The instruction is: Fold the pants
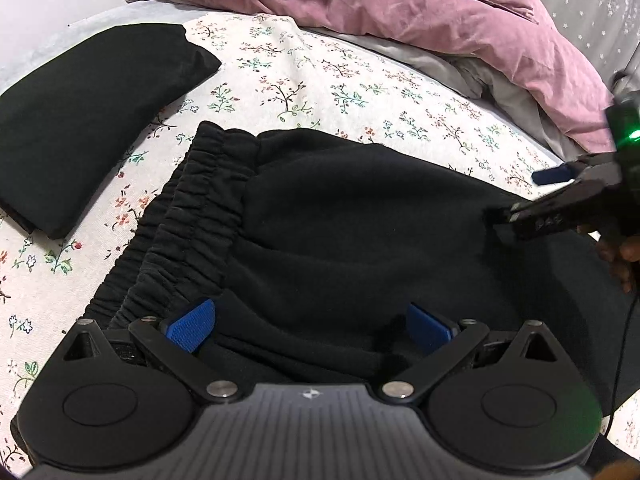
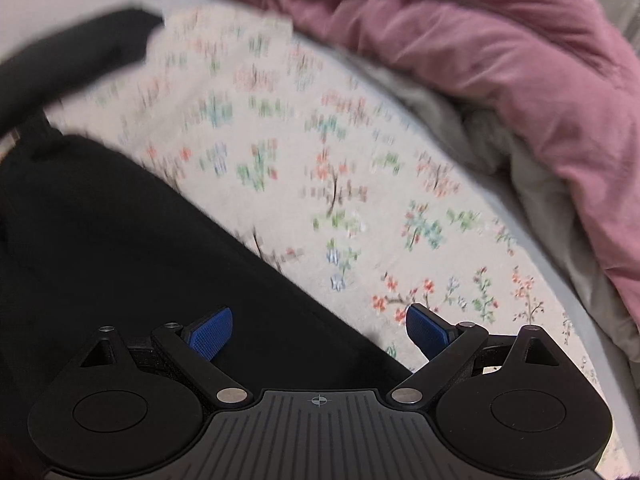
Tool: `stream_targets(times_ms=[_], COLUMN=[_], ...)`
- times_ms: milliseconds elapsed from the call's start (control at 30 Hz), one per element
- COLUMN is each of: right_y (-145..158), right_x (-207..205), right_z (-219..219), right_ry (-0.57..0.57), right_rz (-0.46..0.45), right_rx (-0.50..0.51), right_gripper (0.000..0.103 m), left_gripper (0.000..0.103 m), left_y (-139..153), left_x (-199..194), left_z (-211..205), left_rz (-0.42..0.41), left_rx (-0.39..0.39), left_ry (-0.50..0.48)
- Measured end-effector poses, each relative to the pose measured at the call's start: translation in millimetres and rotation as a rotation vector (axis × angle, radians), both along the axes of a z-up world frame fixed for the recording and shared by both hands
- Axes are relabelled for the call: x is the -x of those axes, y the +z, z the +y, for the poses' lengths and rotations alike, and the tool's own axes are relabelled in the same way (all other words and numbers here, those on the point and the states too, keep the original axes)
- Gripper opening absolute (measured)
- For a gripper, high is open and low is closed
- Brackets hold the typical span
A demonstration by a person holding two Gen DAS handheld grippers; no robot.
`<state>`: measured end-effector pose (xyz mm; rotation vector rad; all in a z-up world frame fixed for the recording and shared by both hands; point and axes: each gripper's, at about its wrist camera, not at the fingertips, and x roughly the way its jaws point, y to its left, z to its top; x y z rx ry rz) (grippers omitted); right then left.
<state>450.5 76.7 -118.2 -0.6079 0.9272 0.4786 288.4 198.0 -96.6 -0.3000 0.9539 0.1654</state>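
black pants [image 1: 340, 220] lie on a flowered bedsheet [image 1: 280, 76], a pink duvet [image 1: 400, 4] heaped behind, folded black cloth [image 1: 80, 120] beside. left gripper [image 1: 310, 326] and right gripper [image 2: 318, 332] hover spread wide, holding nothing.

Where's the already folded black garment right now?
In the left wrist view, the folded black garment lies upper left on the floral sheet, left of the black pants' waistband.
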Motion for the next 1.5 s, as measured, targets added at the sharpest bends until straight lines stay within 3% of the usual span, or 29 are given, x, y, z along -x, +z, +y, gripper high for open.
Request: stream_targets(times_ms=[67, 167, 233, 300, 367, 567, 733, 867, 1000, 1267, 1400, 1500], right_y=[-13, -14, -11, -5, 0, 30, 78, 111, 124, 98, 74, 49], right_x=[-4, -13, -15, -8, 2, 43, 94, 149, 204, 316, 362, 378], right_z=[1, -5, -10, -6, 3, 14, 7, 6, 8, 13, 18, 24], right_ry=[0.015, -0.043, -0.071, -0.057, -0.052, -0.069, -0.08, -0.08, -0.086, -0.088, -0.067, -0.069], right_rz=[0.024, 0.082, 0.151, 0.146, 0.099, -0.046, -0.146, -0.203, -0.247, -0.312, -0.303, -0.256], right_rx=[0.028, -0.02, -0.082, -0.08, -0.02, 0.03, 0.01, 0.013, 0.014, 0.018, -0.017, -0.01], right_gripper=[0.095, 0.09, 0.07, 0.026, 0.002, 0.001, 0.001, 0.001, 0.001, 0.001, 0.0, 0.0], left_gripper=[0.103, 0.103, 0.103, 0.103, 0.103, 0.103, 0.103, 0.103, 0.103, 0.103, 0.103, 0.103], left_y=[-1, -1, -1, -2, -2, -3, -2, 6, 7, 2, -1, -4], left_x=[0, 1, 0, 0, 1, 2, 6, 19, 41, 109, 130, 136], left_z=[-1, -4, -6, -8, -9, -15, -19, -15, -5, 9, 13, 16], left_rz=[0.002, 0.006, 0.007, 0.009, 0.007, -0.003, 0.002, -0.012, -0.031, -0.168, -0.216, -0.208], left_rx=[-0.006, -0.016, -0.026, -0.043, -0.053, -0.085, -0.105, -0.045, 0.117, 0.213, 0.206, 0.21], left_ry=[-0.001, -0.002, -0.003, -0.011, -0.016, -0.003, -0.02, -0.031, -0.063, -0.17, -0.203, -0.198])
